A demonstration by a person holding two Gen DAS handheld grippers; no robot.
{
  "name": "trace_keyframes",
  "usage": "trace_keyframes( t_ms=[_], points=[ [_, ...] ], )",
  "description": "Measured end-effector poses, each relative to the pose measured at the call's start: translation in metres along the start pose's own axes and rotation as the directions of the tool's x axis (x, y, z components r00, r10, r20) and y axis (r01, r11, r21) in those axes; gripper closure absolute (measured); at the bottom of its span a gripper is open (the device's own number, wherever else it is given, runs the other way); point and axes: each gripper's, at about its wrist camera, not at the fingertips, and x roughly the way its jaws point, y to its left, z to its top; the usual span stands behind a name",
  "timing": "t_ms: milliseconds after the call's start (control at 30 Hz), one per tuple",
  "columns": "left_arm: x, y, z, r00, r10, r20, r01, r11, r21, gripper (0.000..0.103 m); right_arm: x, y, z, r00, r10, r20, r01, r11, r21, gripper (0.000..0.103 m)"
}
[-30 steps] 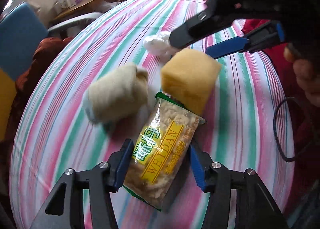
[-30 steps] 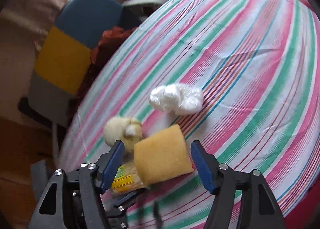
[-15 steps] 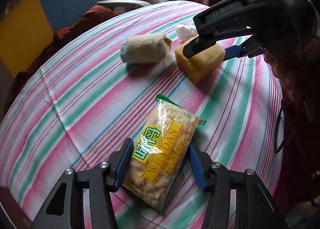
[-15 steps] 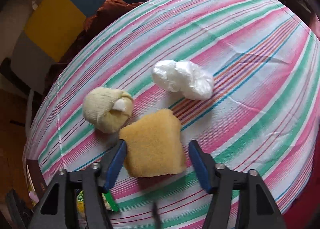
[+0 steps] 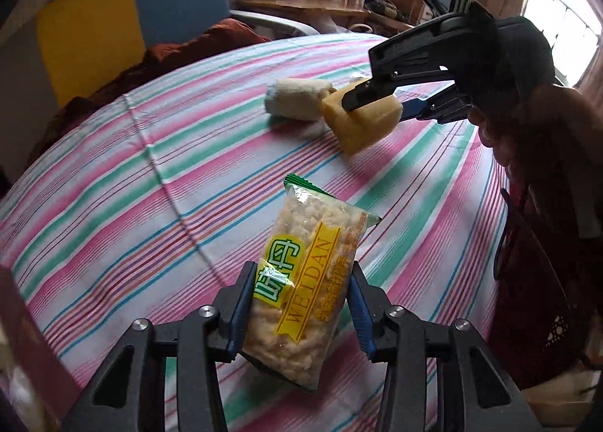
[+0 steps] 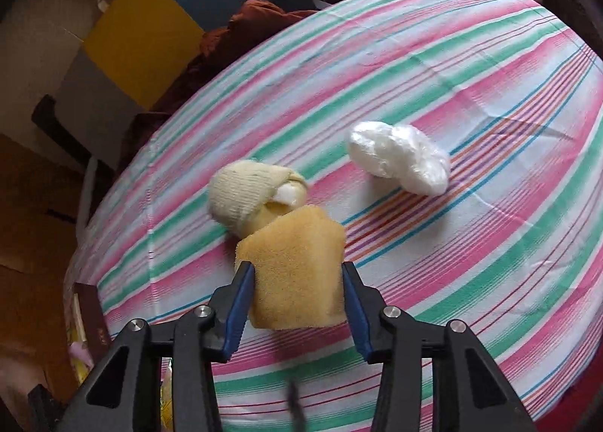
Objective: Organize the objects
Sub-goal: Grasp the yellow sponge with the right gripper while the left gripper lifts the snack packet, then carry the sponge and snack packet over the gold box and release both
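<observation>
My left claw (image 5: 299,309) is closing on the clear crinkly snack packet (image 5: 307,288), my right claw (image 6: 297,298) squeezing the yellow sponge block (image 6: 296,273), both to move them off the striped tablecloth (image 6: 471,74) for sorting.

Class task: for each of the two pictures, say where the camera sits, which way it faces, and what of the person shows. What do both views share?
Left wrist: on the left gripper, facing down at its snack packet, jaws closing on it; right gripper and a hand opposite.
Right wrist: on the right gripper, facing down at its sponge, jaws closing on it; no body.
Shared: sponge, sock roll, striped tablecloth.
</observation>
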Motion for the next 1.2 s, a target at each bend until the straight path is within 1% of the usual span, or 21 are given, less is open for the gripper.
trace_keyframes(
  t_ms=[100,233,333,433,500,567,600,667,767,867,900,1000,1033,1100,1133,1200],
  points=[
    [-0.016,0.007,-0.006,1.000,0.005,0.027,-0.004,0.999,-0.033,0.057,-0.004,0.004,-0.002,0.999,0.050,0.008,-0.050,0.999,-0.015,0.057],
    [-0.044,0.011,-0.013,0.996,0.030,0.088,-0.025,0.998,-0.064,0.057,-0.008,0.013,-0.006,0.994,0.112,0.010,-0.111,0.992,-0.053,0.057],
    [-0.070,0.021,-0.024,0.991,0.055,0.125,-0.040,0.992,-0.116,0.056,-0.009,0.021,-0.009,0.990,0.137,0.015,-0.135,0.987,-0.089,0.057],
    [-0.095,0.039,-0.036,0.983,0.089,0.159,-0.060,0.981,-0.183,0.056,-0.021,0.032,-0.018,0.983,0.178,0.031,-0.173,0.976,-0.133,0.057],
    [-0.114,0.053,-0.047,0.975,0.122,0.183,-0.078,0.970,-0.231,0.056,-0.024,0.041,-0.025,0.984,0.174,0.034,-0.166,0.971,-0.173,0.057],
    [-0.134,0.070,-0.061,0.966,0.163,0.200,-0.101,0.952,-0.288,0.056,-0.028,0.052,-0.030,0.982,0.186,0.030,-0.177,0.965,-0.194,0.057],
    [-0.143,0.079,-0.069,0.961,0.184,0.206,-0.111,0.941,-0.320,0.056,-0.029,0.056,-0.034,0.980,0.194,0.029,-0.185,0.962,-0.201,0.057],
    [-0.159,0.102,-0.085,0.949,0.237,0.210,-0.140,0.909,-0.393,0.056,-0.034,0.072,-0.041,0.975,0.223,0.025,-0.211,0.951,-0.226,0.057],
    [-0.181,0.133,-0.113,0.927,0.319,0.196,-0.185,0.845,-0.502,0.056,-0.040,0.110,-0.052,0.961,0.275,0.007,-0.261,0.920,-0.293,0.057],
    [-0.196,0.163,-0.144,0.906,0.393,0.155,-0.228,0.764,-0.603,0.056,-0.043,0.158,-0.073,0.944,0.328,-0.043,-0.318,0.866,-0.387,0.057],
    [-0.199,0.173,-0.154,0.900,0.413,0.139,-0.239,0.735,-0.634,0.056,-0.042,0.180,-0.084,0.938,0.340,-0.071,-0.336,0.840,-0.426,0.057],
    [-0.201,0.195,-0.180,0.890,0.449,0.079,-0.267,0.654,-0.707,0.056,-0.034,0.226,-0.114,0.924,0.354,-0.145,-0.376,0.775,-0.508,0.057],
    [-0.200,0.199,-0.185,0.891,0.449,0.070,-0.268,0.643,-0.717,0.056,-0.029,0.245,-0.128,0.918,0.353,-0.181,-0.393,0.744,-0.541,0.057],
    [-0.198,0.206,-0.194,0.889,0.455,0.051,-0.277,0.623,-0.732,0.056,-0.020,0.273,-0.150,0.915,0.334,-0.226,-0.401,0.699,-0.592,0.057],
    [-0.199,0.206,-0.197,0.890,0.454,0.045,-0.278,0.619,-0.734,0.056,-0.013,0.290,-0.165,0.919,0.308,-0.248,-0.394,0.670,-0.629,0.057],
    [-0.196,0.211,-0.203,0.892,0.450,0.037,-0.274,0.604,-0.748,0.056,-0.004,0.308,-0.185,0.926,0.265,-0.271,-0.379,0.632,-0.676,0.057]
  ],
)
